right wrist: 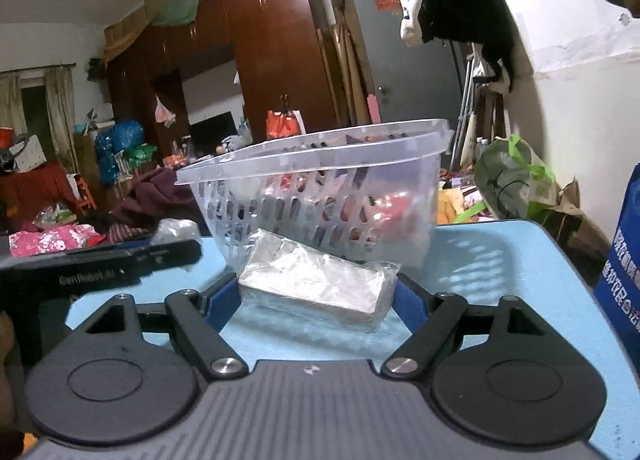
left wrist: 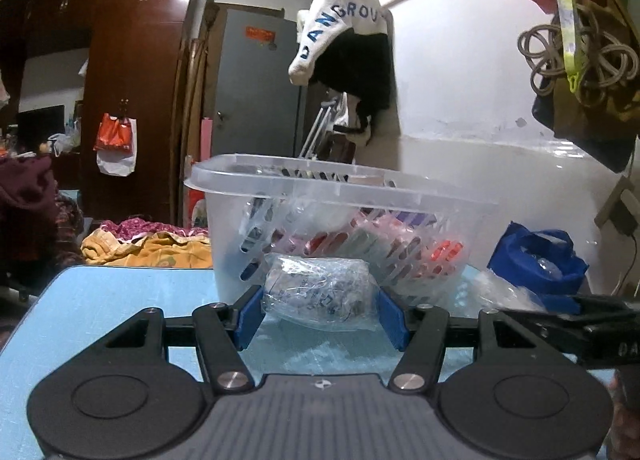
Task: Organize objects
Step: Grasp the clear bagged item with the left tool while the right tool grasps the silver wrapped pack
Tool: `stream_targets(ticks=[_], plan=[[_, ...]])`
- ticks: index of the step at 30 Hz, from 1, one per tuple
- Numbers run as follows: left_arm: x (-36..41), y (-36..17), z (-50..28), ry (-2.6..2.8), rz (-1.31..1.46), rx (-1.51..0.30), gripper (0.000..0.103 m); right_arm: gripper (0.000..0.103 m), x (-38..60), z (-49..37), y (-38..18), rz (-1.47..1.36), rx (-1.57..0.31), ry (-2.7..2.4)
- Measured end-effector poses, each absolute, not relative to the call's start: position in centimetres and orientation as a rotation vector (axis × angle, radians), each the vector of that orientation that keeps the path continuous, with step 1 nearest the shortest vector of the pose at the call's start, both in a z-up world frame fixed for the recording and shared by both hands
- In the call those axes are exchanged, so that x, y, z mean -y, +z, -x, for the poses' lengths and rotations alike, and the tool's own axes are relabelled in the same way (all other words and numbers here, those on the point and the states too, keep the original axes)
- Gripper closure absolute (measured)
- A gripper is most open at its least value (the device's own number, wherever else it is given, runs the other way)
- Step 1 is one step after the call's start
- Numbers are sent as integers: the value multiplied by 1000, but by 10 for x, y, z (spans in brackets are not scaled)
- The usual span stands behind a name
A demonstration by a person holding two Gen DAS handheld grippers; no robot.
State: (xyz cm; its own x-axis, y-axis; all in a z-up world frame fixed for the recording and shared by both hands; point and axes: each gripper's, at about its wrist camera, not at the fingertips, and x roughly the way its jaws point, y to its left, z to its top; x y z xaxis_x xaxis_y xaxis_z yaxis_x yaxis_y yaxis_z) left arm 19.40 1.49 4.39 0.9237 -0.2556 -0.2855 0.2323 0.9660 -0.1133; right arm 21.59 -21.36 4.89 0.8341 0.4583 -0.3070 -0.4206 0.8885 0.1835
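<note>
A light blue table (left wrist: 100,300) carries a clear slotted plastic basket (left wrist: 304,188), which stands at its middle and already holds several coloured packets. The left wrist view alone shows a blue bag (left wrist: 536,260) on the table to the right of the basket, with hanging bags and a coil of cord on the wall above it; the right wrist view alone shows a green-printed plastic bag (right wrist: 516,176) beyond the table's far edge and more of the cluttered room at left. Each view catches the other tool as a black bar at its side edge. Both tools point slightly downward toward the basket, side by side. The left gripper (left wrist: 320,310) holds a crumpled clear-wrapped bundle (left wrist: 320,292) just in front of the basket, its blue pads pressing on both ends. The right gripper (right wrist: 318,300) has a flat silvery wrapped block (right wrist: 316,284) between its fingers, near the basket's base, the pads meeting its two ends.
</note>
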Motion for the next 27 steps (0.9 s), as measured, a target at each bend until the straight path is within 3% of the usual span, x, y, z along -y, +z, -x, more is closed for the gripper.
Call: stream_targets(ticks=[27], plan=[[-32,50,-180,-271,157,-227,39,20,206,-192,47,-42,-159,438]])
